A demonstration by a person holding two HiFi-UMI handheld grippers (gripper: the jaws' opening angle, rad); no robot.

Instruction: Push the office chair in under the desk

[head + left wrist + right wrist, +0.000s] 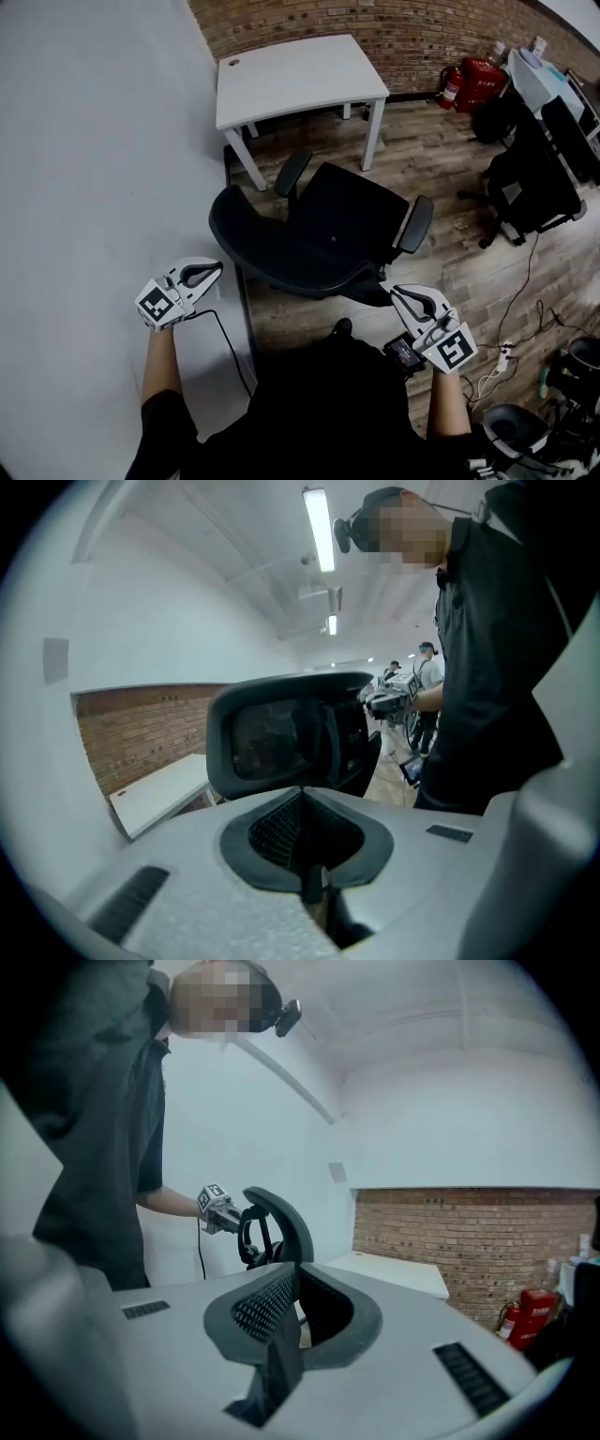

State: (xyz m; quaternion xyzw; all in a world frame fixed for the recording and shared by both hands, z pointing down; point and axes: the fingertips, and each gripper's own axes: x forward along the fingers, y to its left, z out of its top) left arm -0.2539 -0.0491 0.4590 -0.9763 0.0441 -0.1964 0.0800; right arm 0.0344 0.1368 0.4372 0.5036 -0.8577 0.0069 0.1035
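Black mesh-backed office chair (pixel 328 230) stands on the wood-plank floor (pixel 441 159) just in front of the white rectangular desk (pixel 295 75). It is not tucked under the desk. Its seat faces the desk and its curved backrest is on the side away from the desk, towards the person. One armrest comes close to the desk's near left leg, and the chair sits turned a little off square to the desk's front edge.

The left gripper (pixel 208 273) is held on the far side of the chair from the desk, just beside the left end of the backrest. Its fingers are clenched together with nothing between them, and its own view shows the backrest ahead of the tips. Whether the tips touch the backrest cannot be told.

The right gripper (pixel 401 294) is also on the side of the chair away from the desk, just beside the lower right edge of the backrest. Its fingers are likewise pressed together on nothing. Contact with the chair cannot be made out here either.

Behind the desk runs a red-brick wall (pixel 375 23), and a plain white wall (pixel 94 141) runs along the desk's left side. A red fire extinguisher (pixel 453 86) stands to the right of the desk at the foot of the brick wall. A second black office chair (pixel 530 183) stands well apart from the desk, further right.
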